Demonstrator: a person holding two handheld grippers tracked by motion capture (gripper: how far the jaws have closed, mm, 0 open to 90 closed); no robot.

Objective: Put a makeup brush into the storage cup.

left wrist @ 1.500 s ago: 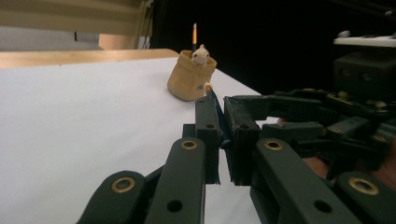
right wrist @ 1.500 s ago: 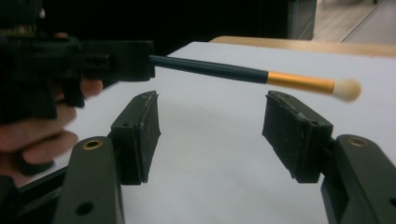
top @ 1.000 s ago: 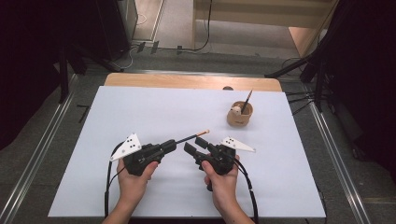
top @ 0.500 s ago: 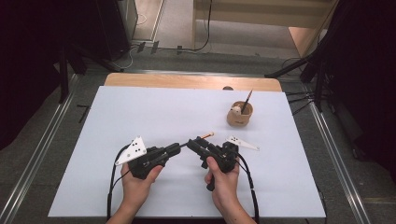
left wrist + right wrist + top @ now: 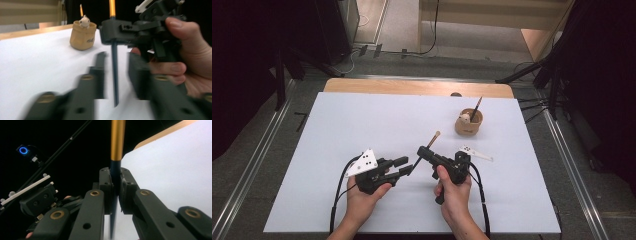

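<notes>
Handover done: right gripper [image 5: 424,152] clamping brush [image 5: 428,145] mid-table, left gripper [image 5: 404,167] jaws just opening, apart; dropping into holder [image 5: 469,123] near back-right corner remaining.

The pencil [image 5: 426,150] passed from left gripper [image 5: 404,167] to right gripper [image 5: 422,152].

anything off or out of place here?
Nothing stands out. The right tongs are clamped on the pencil; the left tongs have just opened, with its shaft between them. The pot stands upright, nothing spilled on the white table.
</notes>
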